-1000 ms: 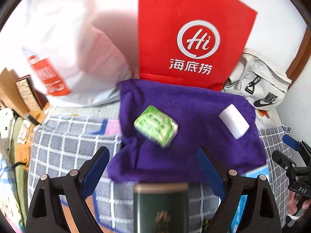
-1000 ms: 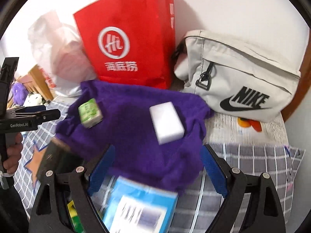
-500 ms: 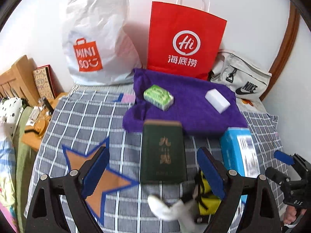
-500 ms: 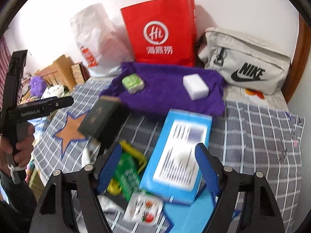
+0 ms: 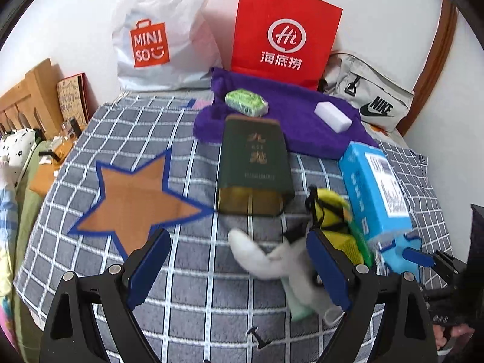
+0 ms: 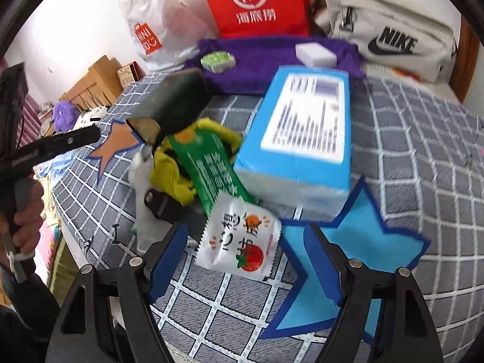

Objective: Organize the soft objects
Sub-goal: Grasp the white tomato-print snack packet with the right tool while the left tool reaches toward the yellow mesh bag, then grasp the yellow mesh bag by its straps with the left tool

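Grey checked bedding [image 5: 90, 139] covers the bed I am working over, with a white wall behind it. Far left stands a white Miniso bag [image 5: 157, 30], then a red paper bag [image 5: 284, 30], then a grey Nike pouch [image 5: 372, 96] at far right. In front of them lies a purple towel [image 5: 302, 121], carrying a green tissue pack [image 5: 246, 103] on its left and a white sponge [image 5: 332, 113] on its right.

Nearer, an orange star patch [image 5: 133, 193] sits left. A dark green tin [image 5: 254, 163] lies in the middle, and a blue box [image 5: 375, 187] lies right.

My left gripper [image 5: 239, 269] hangs wide open with nothing in it. A white sock [image 5: 272, 260] lies between its blue pads, touching neither that I can see. Just right of it is a yellow mesh pouch [image 5: 332, 211].

My right gripper [image 6: 245, 263] is also open and empty, above a white tomato snack packet [image 6: 239, 242] that lies beside a green sachet [image 6: 208, 169] and a blue star patch [image 6: 357, 251].

I judge the sock to be the soft thing to take first. I should lower the left pads around its thick middle, not the thin toe, and close gently so that it bunches rather than slips. The right should stay clear of the crinkly packet.
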Tool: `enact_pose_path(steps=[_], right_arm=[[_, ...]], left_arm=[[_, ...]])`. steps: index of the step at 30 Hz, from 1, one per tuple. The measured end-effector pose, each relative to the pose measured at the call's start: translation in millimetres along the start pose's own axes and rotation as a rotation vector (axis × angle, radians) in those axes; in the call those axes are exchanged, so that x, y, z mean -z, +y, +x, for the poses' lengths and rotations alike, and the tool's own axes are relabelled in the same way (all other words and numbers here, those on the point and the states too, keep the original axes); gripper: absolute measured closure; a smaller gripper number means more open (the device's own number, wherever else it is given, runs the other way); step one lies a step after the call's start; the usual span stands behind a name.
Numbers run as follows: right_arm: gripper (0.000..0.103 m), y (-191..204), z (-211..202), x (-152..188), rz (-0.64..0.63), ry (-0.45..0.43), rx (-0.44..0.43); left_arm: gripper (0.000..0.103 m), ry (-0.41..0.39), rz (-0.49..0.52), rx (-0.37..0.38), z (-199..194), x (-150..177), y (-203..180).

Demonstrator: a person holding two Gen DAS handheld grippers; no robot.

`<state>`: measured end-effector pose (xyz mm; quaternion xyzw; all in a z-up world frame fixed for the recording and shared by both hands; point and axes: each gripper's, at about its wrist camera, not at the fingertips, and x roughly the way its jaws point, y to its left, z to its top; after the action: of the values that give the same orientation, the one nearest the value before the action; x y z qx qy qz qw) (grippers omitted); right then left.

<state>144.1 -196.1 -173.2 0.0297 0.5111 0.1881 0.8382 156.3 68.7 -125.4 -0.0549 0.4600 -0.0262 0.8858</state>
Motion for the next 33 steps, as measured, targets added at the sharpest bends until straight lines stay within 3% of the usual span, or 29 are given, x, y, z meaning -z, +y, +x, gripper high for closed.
enact_pose_path(steps=[9, 10, 12, 13, 22, 30, 33], right_arm=[[0.025, -5, 28, 5, 0.01, 0.015, -0.041], [0.028, -5, 26, 6, 0.001, 0.008, -0.05], [0.047, -6, 22, 8, 0.004, 0.005, -0.1], [0.047, -7, 20, 9, 0.007, 0.001, -0.099], [0.054, -21, -3, 16, 0.035, -0.057, -0.069], [0.054, -41, -10, 23, 0.045, -0.074, 0.084], [0.054, -44, -3, 24, 0.043, -0.065, 0.094]], left_arm=[[0.012, 0.03, -0.009, 0.008, 8, 19, 5], [0.012, 0.032, -0.008, 0.013, 9, 20, 4], [0.012, 0.039, -0.004, 0.016, 13, 20, 3], [0.012, 0.042, -0.002, 0.016, 14, 21, 1], [0.012, 0.065, 0.011, 0.015, 24, 27, -2], [0.012, 0.097, -0.047, -0.016, 41, 30, 14], [0.015, 0.088, -0.055, 0.005, 45, 29, 15]])
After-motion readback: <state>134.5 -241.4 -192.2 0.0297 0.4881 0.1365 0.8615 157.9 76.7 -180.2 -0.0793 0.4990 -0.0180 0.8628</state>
